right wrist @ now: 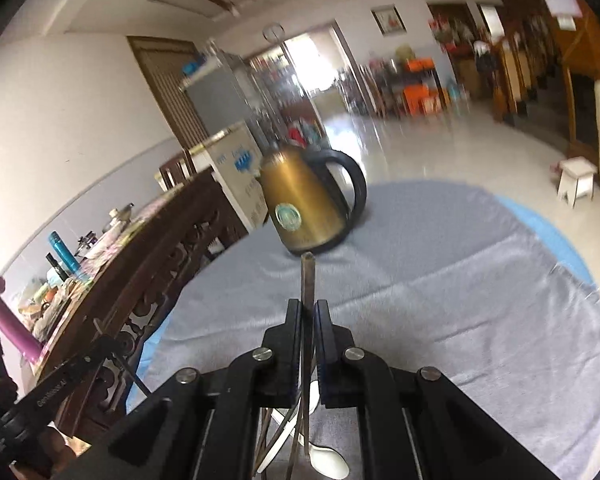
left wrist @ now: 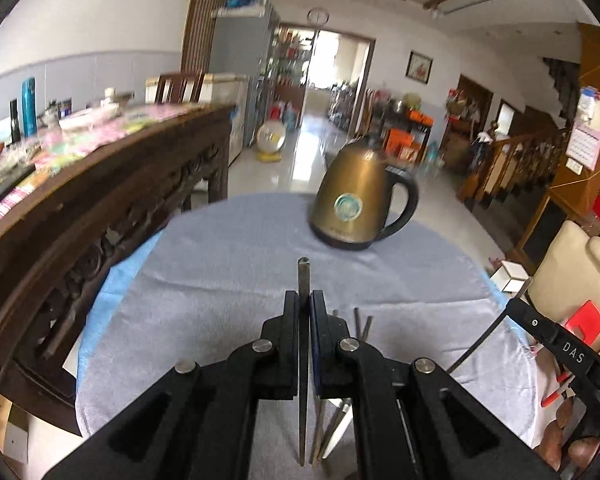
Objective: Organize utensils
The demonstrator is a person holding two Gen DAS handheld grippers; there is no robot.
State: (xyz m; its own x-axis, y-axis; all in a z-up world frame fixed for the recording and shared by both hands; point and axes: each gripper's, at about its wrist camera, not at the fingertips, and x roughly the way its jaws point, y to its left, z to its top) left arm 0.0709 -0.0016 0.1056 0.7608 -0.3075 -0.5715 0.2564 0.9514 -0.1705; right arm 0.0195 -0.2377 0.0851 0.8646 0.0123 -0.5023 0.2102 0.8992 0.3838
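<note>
My left gripper is shut on a slim metal utensil seen edge-on. Its handle end sticks up past the fingertips and the rest hangs down behind them. My right gripper is shut on another thin metal utensil, held the same way. Both grippers are above the grey cloth of a round table. Several more utensils lie below: dark stick ends on the cloth, and a white spoon with metal pieces under the right gripper. Each gripper shows in the other's view, the right gripper at the right edge and the left gripper at lower left.
A brass-coloured kettle with a black handle stands at the table's far side. A carved dark wooden sideboard crowded with bottles and dishes runs along the left. A cream chair stands at the right, and a white stool is on the floor.
</note>
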